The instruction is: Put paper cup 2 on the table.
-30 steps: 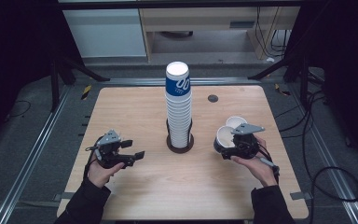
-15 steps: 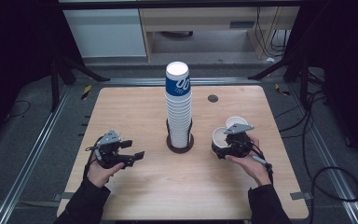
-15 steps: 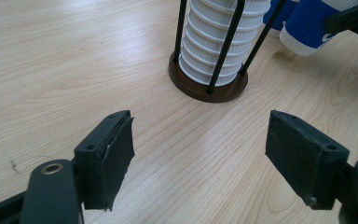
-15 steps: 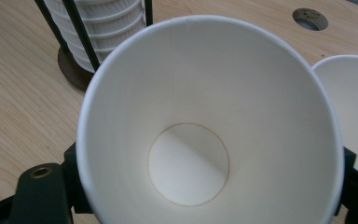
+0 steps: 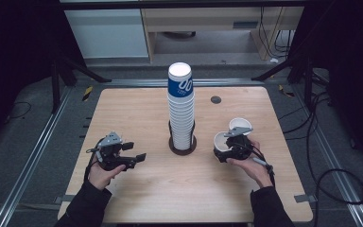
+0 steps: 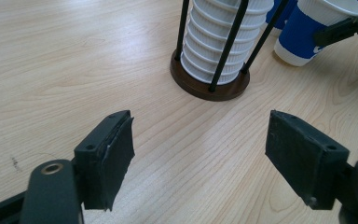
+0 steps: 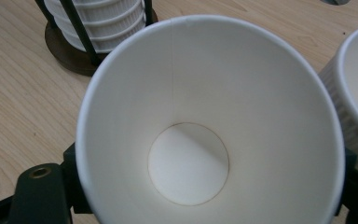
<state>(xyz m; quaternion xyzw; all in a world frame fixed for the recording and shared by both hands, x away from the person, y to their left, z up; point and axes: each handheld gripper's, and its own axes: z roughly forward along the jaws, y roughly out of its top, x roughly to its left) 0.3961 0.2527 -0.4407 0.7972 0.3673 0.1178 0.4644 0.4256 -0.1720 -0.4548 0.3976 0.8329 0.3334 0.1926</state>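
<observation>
1. The right tongs (image 5: 228, 146) sit in the person's right hand (image 5: 253, 165) right of the tabletop's middle, forearm entering from the bottom edge. They are clamped on a white-lined, blue-walled paper cup (image 7: 205, 135), which shows between the jaws in the right gripper view, its mouth facing the camera.
2. The left tongs (image 5: 133, 160) rest in the left hand (image 5: 101, 172) on the left half, pointing toward the middle. Their jaws stand wide apart, with bare wood between them in the left gripper view.
3. A tall stack of ribbed white paper cups (image 5: 181, 111), the top one blue, stands in a black wire holder on a round brown base (image 6: 209, 86) at the middle of the light wooden tabletop (image 5: 137, 113).
4. The held cup is just right of that base, apart from it. A second white and blue paper cup (image 5: 240, 126) stands just behind it, close to the right tongs.
5. The wood is bare along the near edge, on the far left, and between the left tongs and the stack.
6. The held cup is clean inside, with a round flat bottom and one straight seam up its wall.
</observation>
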